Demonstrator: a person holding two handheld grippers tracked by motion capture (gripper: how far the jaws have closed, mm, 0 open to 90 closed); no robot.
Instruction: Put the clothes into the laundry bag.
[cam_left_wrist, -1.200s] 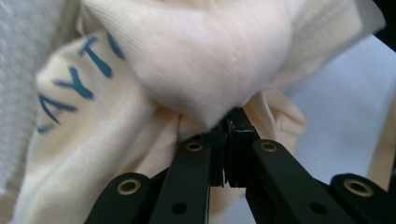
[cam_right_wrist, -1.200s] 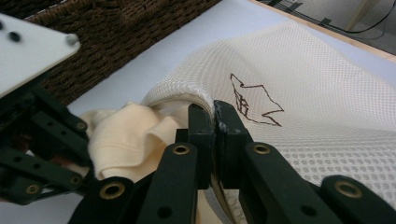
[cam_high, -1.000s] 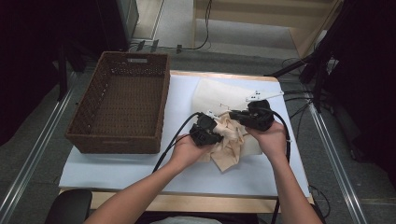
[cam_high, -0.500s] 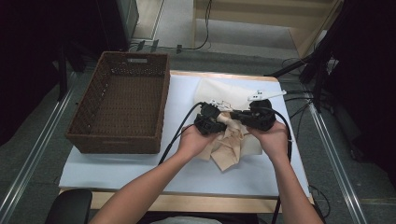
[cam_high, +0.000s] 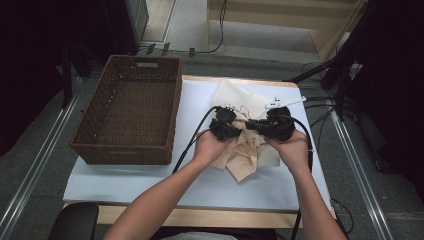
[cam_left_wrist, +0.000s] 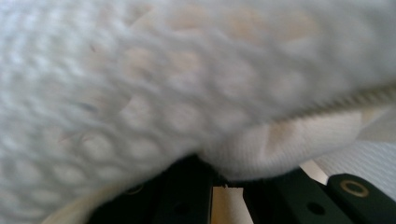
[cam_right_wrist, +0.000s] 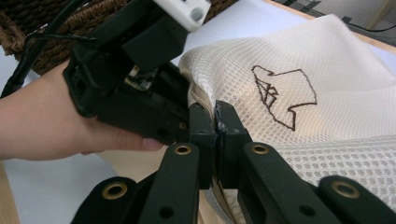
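A cream mesh garment (cam_high: 245, 150) with a dark outline drawing (cam_right_wrist: 280, 95) lies crumpled on the white table cover (cam_high: 150, 185), right of centre. My left gripper (cam_high: 235, 124) and right gripper (cam_high: 254, 124) meet over it, almost touching. In the right gripper view, the right gripper (cam_right_wrist: 215, 126) is shut on the garment's hemmed edge, with the other gripper's black body (cam_right_wrist: 135, 88) and a hand close at the left. In the left gripper view, the mesh (cam_left_wrist: 187, 93) drapes right over the camera, and the left gripper (cam_left_wrist: 219, 179) is shut on a fold of it.
A dark brown wicker basket (cam_high: 132, 112) stands on the left half of the table, with nothing inside. Cables trail from both grippers toward the near edge. Beyond the right edge are more cables and dark equipment stands (cam_high: 350, 75).
My left gripper has moved right and slightly away from me, bringing its piece of the garment up beside the right gripper. The right gripper has stayed put.
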